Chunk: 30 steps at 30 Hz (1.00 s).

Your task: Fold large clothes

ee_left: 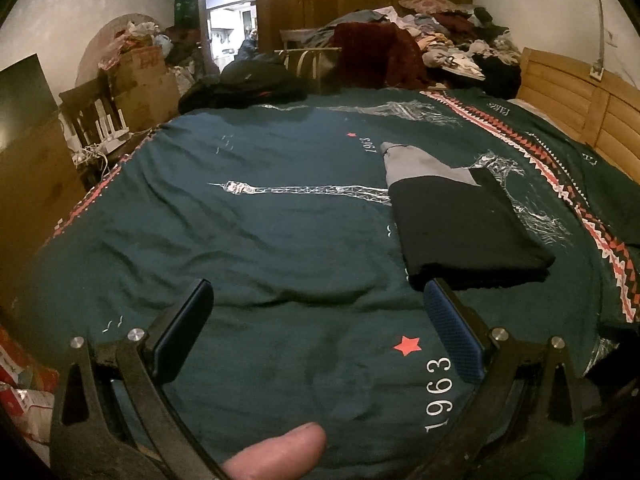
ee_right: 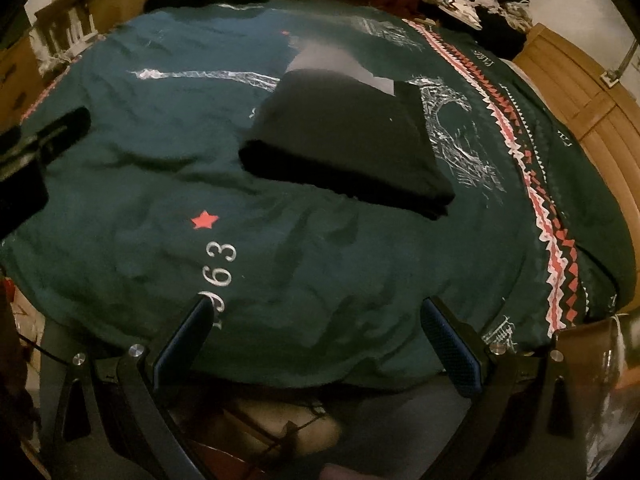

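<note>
A folded black garment with a grey sleeve part sticking out at its far end lies flat on the dark green bedspread. My left gripper is open and empty, just above the bedspread, its right finger close to the garment's near edge. In the right wrist view the garment lies ahead in the middle of the bed. My right gripper is open and empty at the bed's near edge, apart from the garment. The left gripper shows at the far left.
A heap of unfolded clothes covers the far end of the bed. A dark bundle lies at the far left corner. A wooden headboard runs along the right. Cardboard boxes and a chair stand to the left.
</note>
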{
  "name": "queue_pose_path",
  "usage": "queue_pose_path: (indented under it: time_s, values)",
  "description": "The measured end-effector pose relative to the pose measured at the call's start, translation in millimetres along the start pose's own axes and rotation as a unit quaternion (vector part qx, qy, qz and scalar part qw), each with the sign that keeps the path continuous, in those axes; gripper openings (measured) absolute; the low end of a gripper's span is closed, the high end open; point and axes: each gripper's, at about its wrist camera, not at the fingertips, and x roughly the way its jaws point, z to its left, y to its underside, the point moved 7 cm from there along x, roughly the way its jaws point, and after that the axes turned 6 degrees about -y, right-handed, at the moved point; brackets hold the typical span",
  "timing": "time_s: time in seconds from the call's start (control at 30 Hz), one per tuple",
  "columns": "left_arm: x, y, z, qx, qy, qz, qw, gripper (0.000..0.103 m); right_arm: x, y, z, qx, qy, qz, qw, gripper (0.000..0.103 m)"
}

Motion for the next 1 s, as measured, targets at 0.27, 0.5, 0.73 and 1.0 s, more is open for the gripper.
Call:
queue_pose_path:
  time_s: [0.27, 0.5, 0.73, 1.0]
  values:
    - [5.0, -4.5, 0.5, 0.004, -0.003, 0.000, 1.0000, 0.103, 4.3, -7.8, -3.3, 0.013, -0.002, -0.002, 1.000, 0.103]
    - [9.7, -12.3, -0.4, 0.008, -0.007, -0.003, 0.9999, 0.103, 6.8, -9.2, -9.3, 0.014, 0.003, -0.004, 1.000, 0.103]
    - [15.8, -19.3, 0.5, 0.012, -0.013, -0.001, 0.9998, 0.103, 7.8, -19.0, -13.6, 0.010, 0.006, -0.008, 1.000, 0.103]
    - [22.0, -24.7, -0.4, 0.016, -0.019, -0.002, 0.9997, 0.103, 8.1, -33.0, -15.0, 0.012, 0.006, -0.020, 1.000, 0.103]
